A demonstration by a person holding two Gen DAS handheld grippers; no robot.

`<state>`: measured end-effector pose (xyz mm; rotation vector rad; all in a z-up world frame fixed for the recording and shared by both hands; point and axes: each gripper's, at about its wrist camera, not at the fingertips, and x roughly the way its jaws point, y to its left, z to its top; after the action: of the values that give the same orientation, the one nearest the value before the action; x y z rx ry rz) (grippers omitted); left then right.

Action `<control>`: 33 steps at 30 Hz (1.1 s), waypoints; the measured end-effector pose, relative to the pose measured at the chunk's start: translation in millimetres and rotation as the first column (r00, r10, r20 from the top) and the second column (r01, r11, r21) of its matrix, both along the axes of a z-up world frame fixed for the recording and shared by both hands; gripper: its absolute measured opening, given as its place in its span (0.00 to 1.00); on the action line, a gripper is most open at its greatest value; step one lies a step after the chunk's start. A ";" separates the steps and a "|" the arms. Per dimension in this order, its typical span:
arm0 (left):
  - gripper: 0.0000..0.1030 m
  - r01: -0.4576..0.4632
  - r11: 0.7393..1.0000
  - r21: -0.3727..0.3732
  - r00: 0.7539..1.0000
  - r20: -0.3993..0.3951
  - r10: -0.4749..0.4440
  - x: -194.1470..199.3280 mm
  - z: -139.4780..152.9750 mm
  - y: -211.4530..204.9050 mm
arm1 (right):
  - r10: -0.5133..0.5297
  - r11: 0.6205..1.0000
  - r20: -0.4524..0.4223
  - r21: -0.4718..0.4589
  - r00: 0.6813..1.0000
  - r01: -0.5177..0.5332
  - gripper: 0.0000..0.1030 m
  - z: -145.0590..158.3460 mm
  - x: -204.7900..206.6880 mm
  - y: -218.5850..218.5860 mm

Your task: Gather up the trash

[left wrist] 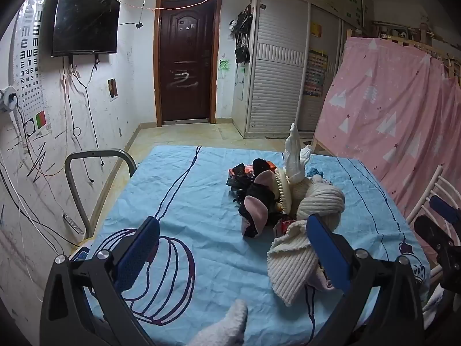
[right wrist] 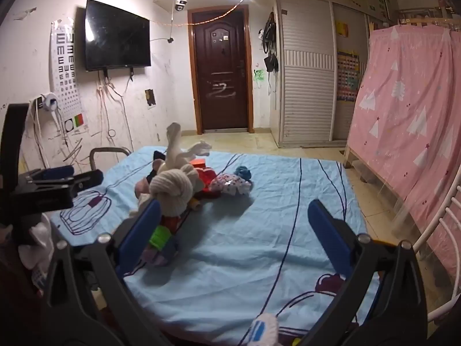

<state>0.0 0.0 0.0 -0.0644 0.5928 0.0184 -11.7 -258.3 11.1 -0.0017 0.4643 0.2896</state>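
Both grippers spread wide and holding nothing, tilted down over the blue sheet; trash pile sits mid-table.

Nearest, we see the left gripper (left wrist: 230,248) with jaws fully apart above the blue sheet (left wrist: 187,196), its right finger (left wrist: 325,248) just in front of a cream knitted cloth (left wrist: 291,262); the right gripper (right wrist: 233,230) is likewise released, its left finger (right wrist: 141,230) in front of a green scrap (right wrist: 160,238). Beyond lies the trash pile (left wrist: 273,196): black and pink pieces, a knotted cream bundle (right wrist: 173,187), white cloth sticking up. Only the right view shows the red item (right wrist: 207,176), patterned cloth (right wrist: 230,186) and blue ball (right wrist: 243,172) behind the pile. Far back: brown door (left wrist: 187,66), wall TV (left wrist: 86,20), pink curtain (right wrist: 409,109).
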 end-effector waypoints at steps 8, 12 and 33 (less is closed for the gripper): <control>0.90 0.002 1.000 0.002 1.000 0.001 -0.002 -1.1 0.8 -0.8 | 0.004 1.000 0.002 0.009 1.000 -0.004 0.96 -0.3 -0.8 0.1; 0.90 0.005 1.000 -0.006 1.000 -0.002 -0.005 0.0 0.2 -0.1 | 0.002 1.000 0.000 0.011 1.000 -0.002 0.96 -0.6 -0.2 -0.5; 0.90 0.002 1.000 0.007 1.000 0.001 -0.002 -1.2 -0.1 -2.0 | 0.000 1.000 0.003 0.012 1.000 0.000 0.96 -1.3 -1.2 0.7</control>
<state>-1.2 -2.0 -0.2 -0.0568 0.5915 0.0189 -12.9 -257.6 9.8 0.0098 0.4593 0.2926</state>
